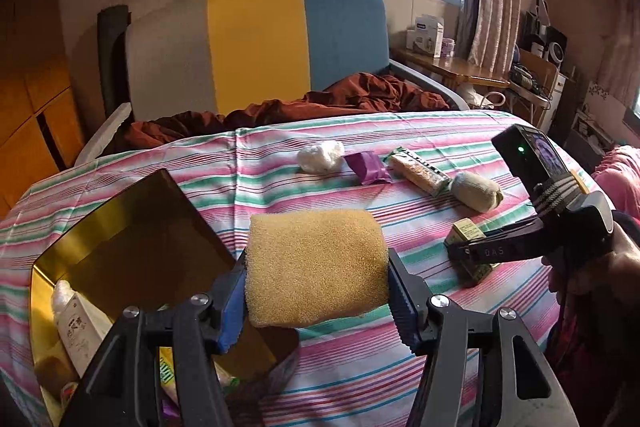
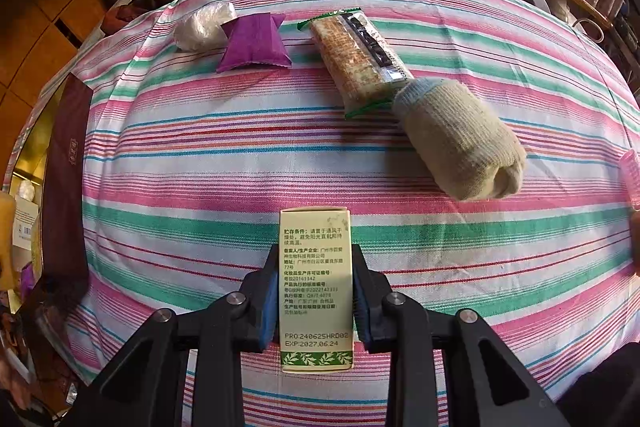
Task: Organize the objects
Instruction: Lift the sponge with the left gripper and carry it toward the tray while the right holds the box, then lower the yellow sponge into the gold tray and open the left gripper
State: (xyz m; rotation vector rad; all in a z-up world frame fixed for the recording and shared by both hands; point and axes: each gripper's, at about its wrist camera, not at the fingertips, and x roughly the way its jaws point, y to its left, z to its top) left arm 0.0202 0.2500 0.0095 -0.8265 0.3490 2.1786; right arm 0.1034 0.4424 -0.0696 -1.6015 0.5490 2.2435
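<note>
My left gripper is shut on a yellow sponge, held above the striped cloth just right of an open gold-lined box. My right gripper is shut on a small pale green carton printed with text, resting on the cloth; it also shows in the left wrist view at the right. On the cloth beyond lie a white plastic wad, a purple packet, a wrapped snack bar and a rolled beige sock.
The gold box holds a white carton and several small items. Its dark lid stands at the left edge. A brown blanket and a striped sofa back lie behind the table. A pink object sits at the right edge.
</note>
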